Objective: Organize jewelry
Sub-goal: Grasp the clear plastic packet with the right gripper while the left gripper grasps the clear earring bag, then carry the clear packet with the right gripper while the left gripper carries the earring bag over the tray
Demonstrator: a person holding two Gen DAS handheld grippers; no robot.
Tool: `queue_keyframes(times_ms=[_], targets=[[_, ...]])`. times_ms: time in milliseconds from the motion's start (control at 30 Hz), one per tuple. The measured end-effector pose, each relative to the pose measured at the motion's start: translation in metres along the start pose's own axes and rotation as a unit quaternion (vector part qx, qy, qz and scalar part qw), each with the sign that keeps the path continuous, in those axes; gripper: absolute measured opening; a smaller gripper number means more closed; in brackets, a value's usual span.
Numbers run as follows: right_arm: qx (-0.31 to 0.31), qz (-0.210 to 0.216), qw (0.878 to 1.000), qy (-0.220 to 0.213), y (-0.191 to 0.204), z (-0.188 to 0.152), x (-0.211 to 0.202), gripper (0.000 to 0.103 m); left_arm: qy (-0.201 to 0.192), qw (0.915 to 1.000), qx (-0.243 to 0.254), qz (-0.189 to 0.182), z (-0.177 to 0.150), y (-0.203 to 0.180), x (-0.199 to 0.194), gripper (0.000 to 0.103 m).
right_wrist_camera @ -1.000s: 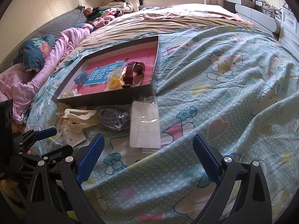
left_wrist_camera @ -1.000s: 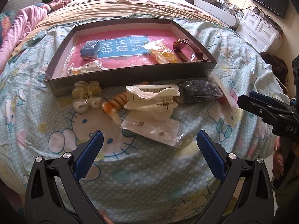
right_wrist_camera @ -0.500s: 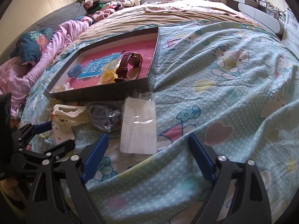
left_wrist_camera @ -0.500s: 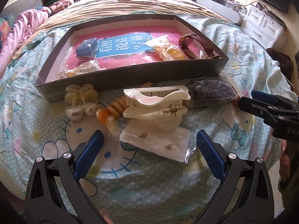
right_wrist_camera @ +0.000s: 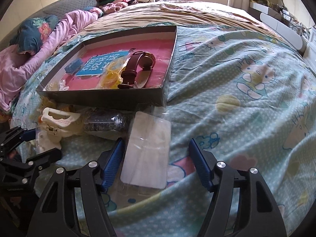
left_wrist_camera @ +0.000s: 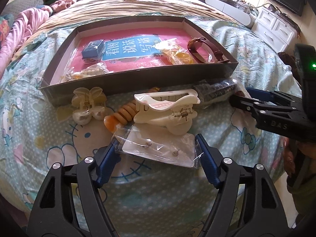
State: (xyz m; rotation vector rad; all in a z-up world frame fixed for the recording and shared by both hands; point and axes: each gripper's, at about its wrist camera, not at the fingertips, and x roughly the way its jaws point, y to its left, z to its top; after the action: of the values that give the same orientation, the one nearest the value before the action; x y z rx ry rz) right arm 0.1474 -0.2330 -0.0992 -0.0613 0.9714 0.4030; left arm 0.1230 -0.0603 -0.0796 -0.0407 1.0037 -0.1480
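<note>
- Earring packet sits between my closing left gripper jaws; slippery film may slide away.
- Right gripper closes around flat card packet, not pressing yet; it may buckle.

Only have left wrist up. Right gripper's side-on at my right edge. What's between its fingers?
Observer: A white card in a clear sleeve, flat on the bedspread. The right gripper is closing around it.
Operator: Pads on it yet?
Observer: Doesn't look like it. One of the fingers is right beside the card's edge; the other stands clear of it.
Operator: Anything crowding it?
Observer: The dark packet lies right beside the sleeve's far corner.
</note>
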Motion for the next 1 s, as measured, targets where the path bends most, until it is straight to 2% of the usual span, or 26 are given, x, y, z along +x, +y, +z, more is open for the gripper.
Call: queue_keyframes(times_ms=[167, 500, 1000], targets=[[-0.009, 0.005, 1.0, -0.002, 0.0, -0.002, -0.001, 0.04, -0.001, 1.0, -0.008, -0.005, -0.003, 0.004, -0.006, 0.067], [0.022, 0.022, 0.999, -0.019, -0.008, -0.005, -0.029, 0.039, -0.011, 0.9997, -0.021, -0.007, -0.007, 0.015, -0.023, 0.066], [0.007, 0.038, 0.998, -0.055, 0.013, 0.01, -0.061, 0.039, -0.054, 0.9965, -0.063, 0.004, 0.0, 0.048, -0.056, 0.066]])
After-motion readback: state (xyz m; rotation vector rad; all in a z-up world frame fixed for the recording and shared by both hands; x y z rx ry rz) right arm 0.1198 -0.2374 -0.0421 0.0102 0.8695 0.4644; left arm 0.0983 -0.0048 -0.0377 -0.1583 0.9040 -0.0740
